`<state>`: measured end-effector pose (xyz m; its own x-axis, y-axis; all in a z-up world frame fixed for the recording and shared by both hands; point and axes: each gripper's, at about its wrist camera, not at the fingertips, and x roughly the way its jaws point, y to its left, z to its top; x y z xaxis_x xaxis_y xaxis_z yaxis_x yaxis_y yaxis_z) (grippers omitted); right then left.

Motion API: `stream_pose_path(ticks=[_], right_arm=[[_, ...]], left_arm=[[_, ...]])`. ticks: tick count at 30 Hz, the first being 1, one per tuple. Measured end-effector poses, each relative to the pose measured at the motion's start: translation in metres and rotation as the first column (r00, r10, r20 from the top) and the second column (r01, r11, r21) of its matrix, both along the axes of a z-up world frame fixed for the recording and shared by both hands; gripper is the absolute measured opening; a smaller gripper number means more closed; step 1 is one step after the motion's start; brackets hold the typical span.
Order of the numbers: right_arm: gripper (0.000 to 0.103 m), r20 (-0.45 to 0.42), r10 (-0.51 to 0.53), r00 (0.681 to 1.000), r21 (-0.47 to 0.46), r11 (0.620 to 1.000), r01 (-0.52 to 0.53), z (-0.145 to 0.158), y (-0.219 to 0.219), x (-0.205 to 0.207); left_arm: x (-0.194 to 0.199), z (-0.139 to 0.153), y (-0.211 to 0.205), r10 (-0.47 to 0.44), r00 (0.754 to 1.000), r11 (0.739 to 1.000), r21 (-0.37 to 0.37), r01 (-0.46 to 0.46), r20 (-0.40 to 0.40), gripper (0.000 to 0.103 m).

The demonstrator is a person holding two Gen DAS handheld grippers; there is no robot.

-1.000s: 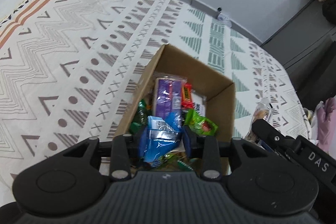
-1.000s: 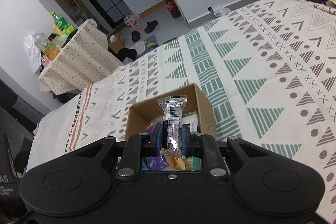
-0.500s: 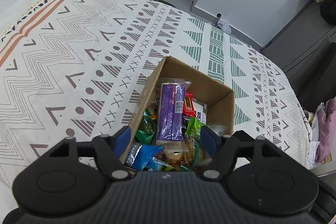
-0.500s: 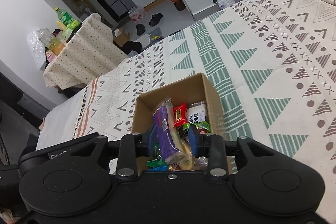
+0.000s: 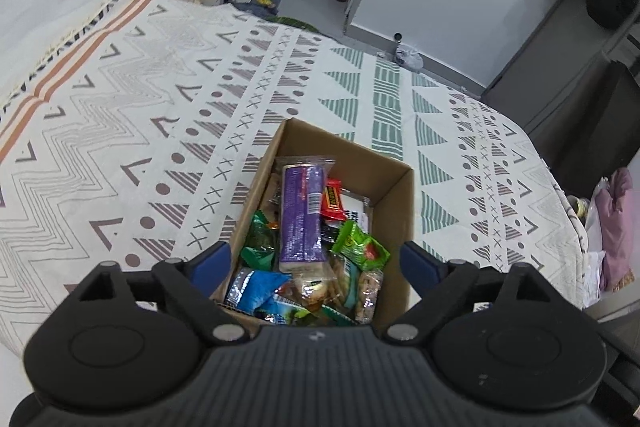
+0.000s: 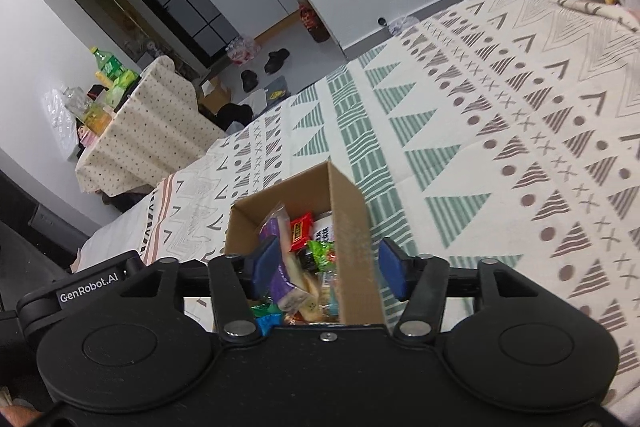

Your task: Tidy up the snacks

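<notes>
Patterned bedspread (image 5: 168, 115) carries cardboard box (image 5: 394, 203), snacks (image 5: 303, 215) piled inside. Left gripper (image 5: 316, 263) and right gripper (image 6: 329, 267) jaws apart, empty. Best lift clear without snagging walls.

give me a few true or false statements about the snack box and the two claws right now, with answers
1. The cardboard box holds several snack packets. True.
2. The left claw is clamped on a blue packet. False: its jaws are spread wide with nothing between them.
3. A purple packet lies on top of the pile in the box. True.
4. The right claw grips a clear wrapped snack. False: it is open and holds nothing.
5. The box sits on a bare wooden floor. False: it rests on a patterned cloth with triangles and zigzags.
6. A red packet lies beside the purple one. True.
</notes>
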<state>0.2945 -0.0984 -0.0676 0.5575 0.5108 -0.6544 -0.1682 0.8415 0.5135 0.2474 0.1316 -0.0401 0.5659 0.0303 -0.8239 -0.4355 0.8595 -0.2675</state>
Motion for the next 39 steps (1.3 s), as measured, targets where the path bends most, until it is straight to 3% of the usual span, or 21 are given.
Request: stream_pose_path(ticks=[10, 15, 39], right_arm=[[0.093, 0.079, -0.039, 0.996, -0.017, 0.999, 0.041, 0.021, -0.051, -0.029], [0.103, 0.121, -0.050, 0.991, -0.034, 0.998, 0.055, 0.033, -0.069, -0.049], [0.103, 0.227, -0.017, 0.974, -0.144, 0.988, 0.051, 0.076, -0.099, -0.142]], left_arm=[[-0.020, 0.022, -0.037, -0.092, 0.995, 0.995, 0.052, 0.090, 0.030, 0.102], [-0.034, 0.033, -0.055, -0.127, 0.991, 0.989, 0.085, 0.123, 0.045, 0.103], [-0.130, 0.072, -0.086, -0.279, 0.951, 0.945, 0.216, 0.247, 0.136, 0.103]])
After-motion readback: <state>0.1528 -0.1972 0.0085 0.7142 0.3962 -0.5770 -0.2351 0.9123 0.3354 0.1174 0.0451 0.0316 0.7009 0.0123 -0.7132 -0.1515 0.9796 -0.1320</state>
